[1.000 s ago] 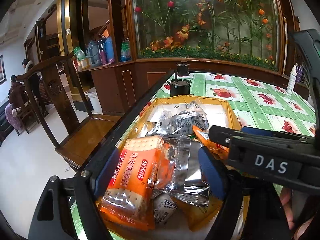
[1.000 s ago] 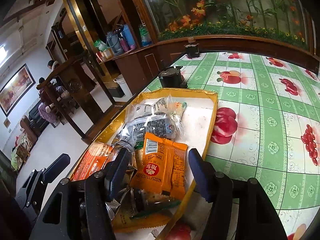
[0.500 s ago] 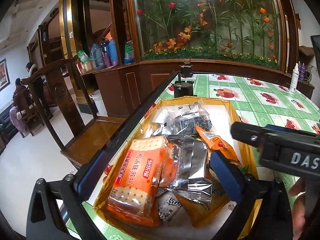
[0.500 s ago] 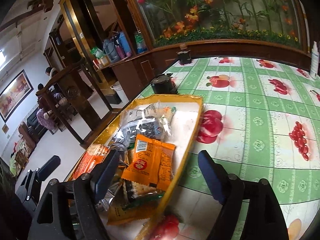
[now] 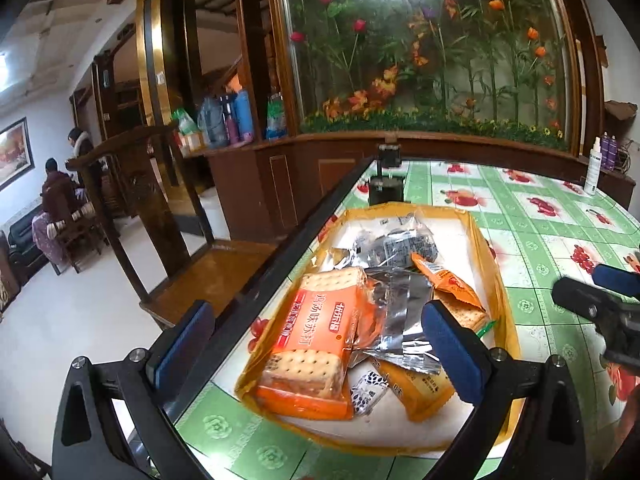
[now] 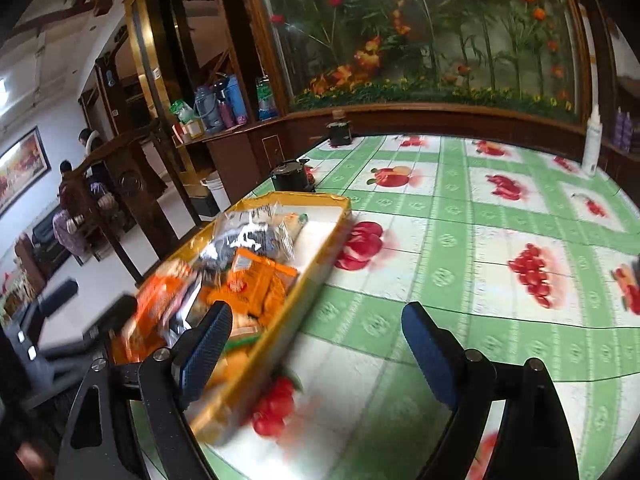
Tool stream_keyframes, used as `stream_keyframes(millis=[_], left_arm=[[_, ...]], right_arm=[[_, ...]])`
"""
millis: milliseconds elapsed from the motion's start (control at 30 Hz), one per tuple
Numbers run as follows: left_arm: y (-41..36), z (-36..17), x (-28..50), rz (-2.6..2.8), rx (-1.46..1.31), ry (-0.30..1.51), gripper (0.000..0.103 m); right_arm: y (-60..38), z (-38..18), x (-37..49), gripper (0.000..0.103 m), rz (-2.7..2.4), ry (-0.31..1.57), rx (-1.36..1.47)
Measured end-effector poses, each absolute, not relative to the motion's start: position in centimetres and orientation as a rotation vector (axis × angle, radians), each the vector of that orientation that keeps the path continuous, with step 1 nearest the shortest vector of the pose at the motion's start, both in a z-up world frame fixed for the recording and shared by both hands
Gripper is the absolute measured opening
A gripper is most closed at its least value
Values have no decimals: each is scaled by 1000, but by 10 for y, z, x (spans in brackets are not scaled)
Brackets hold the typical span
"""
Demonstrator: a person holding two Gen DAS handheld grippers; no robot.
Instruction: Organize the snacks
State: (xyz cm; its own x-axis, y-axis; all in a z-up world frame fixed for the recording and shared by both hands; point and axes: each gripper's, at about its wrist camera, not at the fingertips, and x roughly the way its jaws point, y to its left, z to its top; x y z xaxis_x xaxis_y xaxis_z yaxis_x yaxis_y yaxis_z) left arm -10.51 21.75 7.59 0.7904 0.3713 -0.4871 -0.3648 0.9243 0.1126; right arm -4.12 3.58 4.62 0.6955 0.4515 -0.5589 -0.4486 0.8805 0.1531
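Observation:
A yellow tray point(image 5: 486, 248) near the table's left edge holds several snack packs: a big orange cracker pack point(image 5: 316, 336), silver foil packs point(image 5: 396, 308), a small orange packet point(image 5: 448, 280) and a clear bag of dark snacks point(image 5: 400, 240). My left gripper point(image 5: 316, 344) is open and empty, held back above the tray's near end. My right gripper point(image 6: 316, 340) is open and empty, over the tray's right rim point(image 6: 316, 276) and the tablecloth. The right gripper also shows in the left wrist view point(image 5: 600, 300). The tray's snacks point(image 6: 256, 276) are blurred in the right wrist view.
The table has a green cloth with fruit prints point(image 6: 480, 248). Two dark pots point(image 6: 292, 176) stand beyond the tray, a white bottle point(image 6: 592, 144) at the far right. A wooden chair point(image 5: 160, 216) stands left of the table. A flower-filled glass cabinet point(image 5: 432, 52) is behind.
Both grippers have pulled back and up from the tray. The right gripper has swung to the right, off the snacks. Both are wider open than a second ago.

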Motion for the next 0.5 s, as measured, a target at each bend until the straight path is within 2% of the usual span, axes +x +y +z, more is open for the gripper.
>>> stream_keyframes(millis=[133, 233, 500], left_arm=[[214, 75, -118, 368, -30, 484, 103], [214, 69, -119, 434, -46, 523, 103], [221, 62, -110, 471, -66, 583, 103]], right_arm=[[28, 42, -68, 94, 482, 564, -75], [25, 38, -78, 97, 485, 557, -100], [31, 33, -84, 97, 513, 563, -137]])
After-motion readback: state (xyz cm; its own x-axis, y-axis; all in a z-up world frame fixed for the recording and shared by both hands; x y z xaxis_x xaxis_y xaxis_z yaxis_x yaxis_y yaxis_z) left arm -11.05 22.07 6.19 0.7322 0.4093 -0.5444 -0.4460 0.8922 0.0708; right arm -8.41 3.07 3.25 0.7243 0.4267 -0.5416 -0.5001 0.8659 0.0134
